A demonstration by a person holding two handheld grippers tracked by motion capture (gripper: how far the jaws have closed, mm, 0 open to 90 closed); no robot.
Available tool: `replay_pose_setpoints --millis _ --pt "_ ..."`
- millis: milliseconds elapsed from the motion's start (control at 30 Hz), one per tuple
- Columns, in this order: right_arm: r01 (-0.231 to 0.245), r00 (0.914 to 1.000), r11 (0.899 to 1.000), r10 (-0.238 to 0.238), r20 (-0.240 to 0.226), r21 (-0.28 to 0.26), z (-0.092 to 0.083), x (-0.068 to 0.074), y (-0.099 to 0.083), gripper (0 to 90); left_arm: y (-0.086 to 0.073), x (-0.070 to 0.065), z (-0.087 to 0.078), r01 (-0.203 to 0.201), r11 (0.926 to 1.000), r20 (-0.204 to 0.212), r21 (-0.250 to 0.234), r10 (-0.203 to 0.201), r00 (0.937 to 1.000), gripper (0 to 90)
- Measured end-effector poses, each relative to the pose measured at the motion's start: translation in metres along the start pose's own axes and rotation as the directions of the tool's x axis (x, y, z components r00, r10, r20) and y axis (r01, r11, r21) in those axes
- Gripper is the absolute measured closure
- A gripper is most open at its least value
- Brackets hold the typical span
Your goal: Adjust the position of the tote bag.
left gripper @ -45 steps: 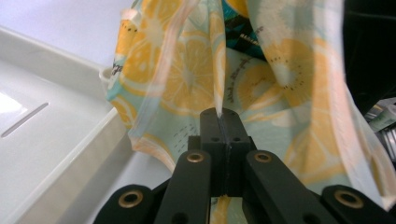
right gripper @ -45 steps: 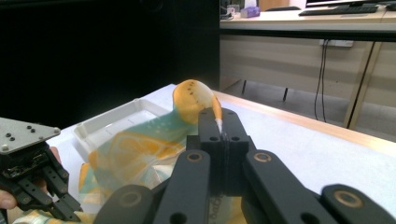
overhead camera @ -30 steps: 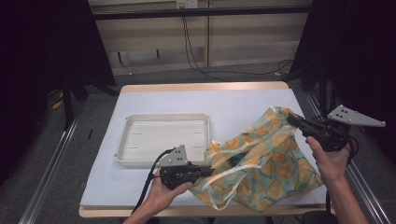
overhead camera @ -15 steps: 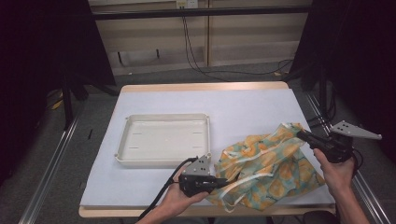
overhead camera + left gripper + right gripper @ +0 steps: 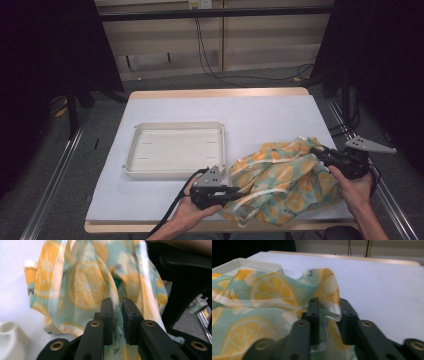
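Half the cloth (image 5: 280, 182) bunched, folds hidden

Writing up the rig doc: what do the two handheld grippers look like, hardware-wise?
Both are black. The left gripper carries a grey three-cornered plate on top and trails a black cable toward the table edge. The right gripper has the same grey plate. Each has two flat black jaws on arms with brass-coloured pivot rings. No sleeves visible on the forearms.
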State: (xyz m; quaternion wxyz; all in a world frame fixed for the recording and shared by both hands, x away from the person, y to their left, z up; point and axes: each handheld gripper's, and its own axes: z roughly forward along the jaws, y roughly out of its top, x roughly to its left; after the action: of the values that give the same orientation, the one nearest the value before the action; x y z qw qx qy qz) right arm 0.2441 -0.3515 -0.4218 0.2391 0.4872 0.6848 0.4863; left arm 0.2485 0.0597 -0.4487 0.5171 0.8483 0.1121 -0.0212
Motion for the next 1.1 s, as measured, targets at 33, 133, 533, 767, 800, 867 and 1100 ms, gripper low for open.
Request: replay_pose_setpoints --millis 33,133,533,767,800,867,1100 --pt "0.000 1.0000 1.000 0.000 0.000 0.000 0.000 0.000 0.000 68.9 0.001 0.001 -0.002 0.001 1.0000 -0.005 -0.005 -0.001 1.0000 79.4" --pt "0.012 0.9998 0.999 -0.013 -0.016 -0.043 -0.006 0.007 0.009 58.2 0.002 0.005 -0.010 0.014 0.9994 -0.024 -0.030 -0.015 0.9996 76.9" --pt "0.057 0.9962 0.990 -0.064 -0.059 -0.126 -0.031 0.034 0.044 39.4 0.009 0.011 -0.024 0.035 0.9965 -0.063 -0.075 -0.040 0.9972 88.5" --pt "0.070 0.9924 0.990 -0.082 -0.092 -0.121 -0.036 0.064 0.058 46.2 0.018 0.013 -0.024 0.032 0.9955 -0.095 -0.089 -0.041 0.9946 90.0" --pt "0.069 0.9919 0.990 -0.081 -0.098 -0.123 -0.036 0.066 0.060 46.6 0.020 0.014 -0.025 0.034 0.9940 -0.092 -0.104 -0.044 0.9948 90.0" --pt "0.088 0.9903 0.988 -0.101 -0.095 -0.126 -0.035 0.069 0.064 46.7 0.024 0.017 -0.027 0.032 0.9929 -0.098 -0.115 -0.044 0.9942 90.0" --pt "0.084 0.9804 0.985 -0.109 -0.164 -0.153 -0.031 0.071 0.073 59.6 0.023 0.035 -0.017 0.089 0.9892 -0.120 -0.117 -0.103 0.9874 90.0"
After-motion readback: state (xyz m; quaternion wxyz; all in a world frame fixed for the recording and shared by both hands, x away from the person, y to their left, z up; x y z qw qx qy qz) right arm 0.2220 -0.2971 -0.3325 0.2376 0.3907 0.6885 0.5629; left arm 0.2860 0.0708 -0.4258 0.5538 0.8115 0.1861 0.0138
